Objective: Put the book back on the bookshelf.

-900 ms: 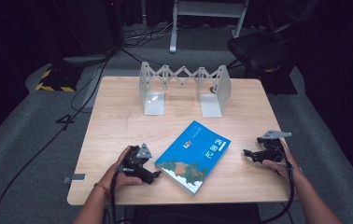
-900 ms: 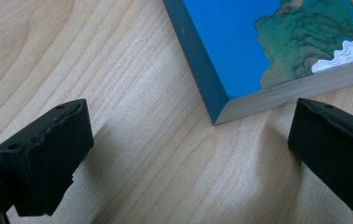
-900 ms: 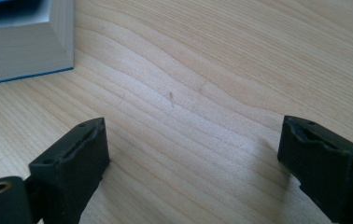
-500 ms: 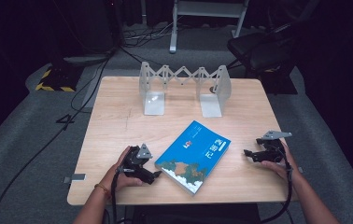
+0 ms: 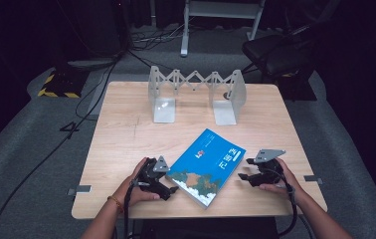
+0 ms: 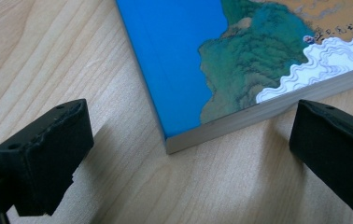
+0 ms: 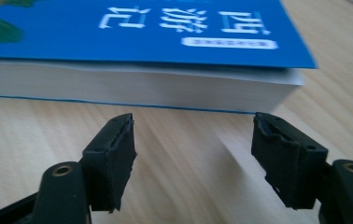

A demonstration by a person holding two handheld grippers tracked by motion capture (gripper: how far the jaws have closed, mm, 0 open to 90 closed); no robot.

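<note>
High view: a thick paperback book with a blue cover and a painted green-and-tan landscape (image 5: 207,166) lies flat and askew on the pale wooden table (image 5: 126,134), between the left gripper (image 5: 170,189) at its 8 o'clock and the right gripper (image 5: 241,169) at its 3 o'clock. A folding metal bookend rack (image 5: 196,94) stands at 12 o'clock, well apart. The left gripper view adds the book's near corner (image 6: 184,93) between spread jaws, untouched. The right gripper view adds the white page edge (image 7: 132,86) just ahead of spread jaws holding nothing, and white Chinese characters on the cover, not legible from above. Against the earlier pictures, the right gripper has drawn nearer the book; the book lies unmoved.
</note>
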